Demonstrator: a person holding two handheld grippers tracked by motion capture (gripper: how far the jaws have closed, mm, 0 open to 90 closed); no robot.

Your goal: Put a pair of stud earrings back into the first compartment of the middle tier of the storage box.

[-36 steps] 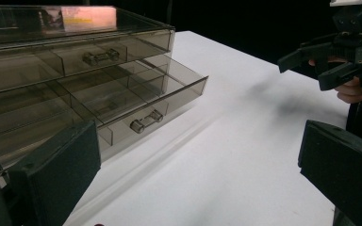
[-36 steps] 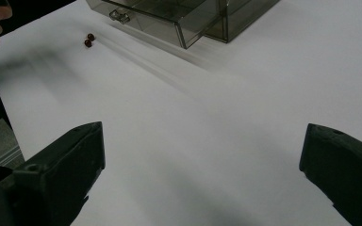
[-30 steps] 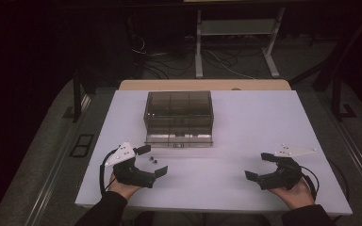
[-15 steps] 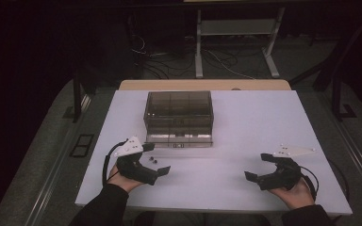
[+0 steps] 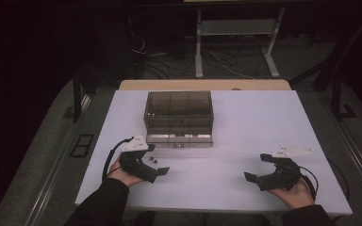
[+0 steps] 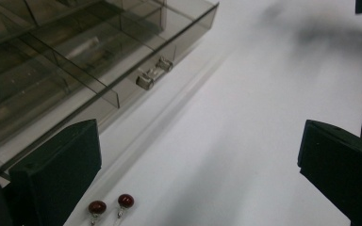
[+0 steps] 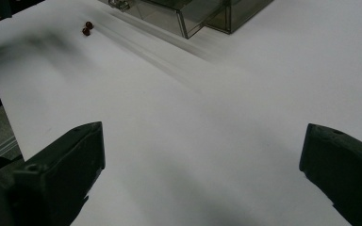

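Two small dark-red round-headed studs (image 6: 111,205) look light, hard, roll-prone; pinch one head. Left tool (image 5: 152,166) gapes wide.

White table top (image 5: 245,122) at centre frame, edged at its far side by a pale tan strip (image 5: 202,84); a smoke-grey transparent compartment box (image 5: 179,110) with a silvery latch (image 6: 153,74) stands in the upper middle. Two dark red glossy beads (image 6: 111,204), lower left of the left gripper view, lie on the white surface. Both grippers, left (image 5: 153,163) and right (image 5: 257,167), are matte black with light grey top plates; a black sleeve (image 5: 99,202) sits at lower left, over grey floor and dark surroundings.
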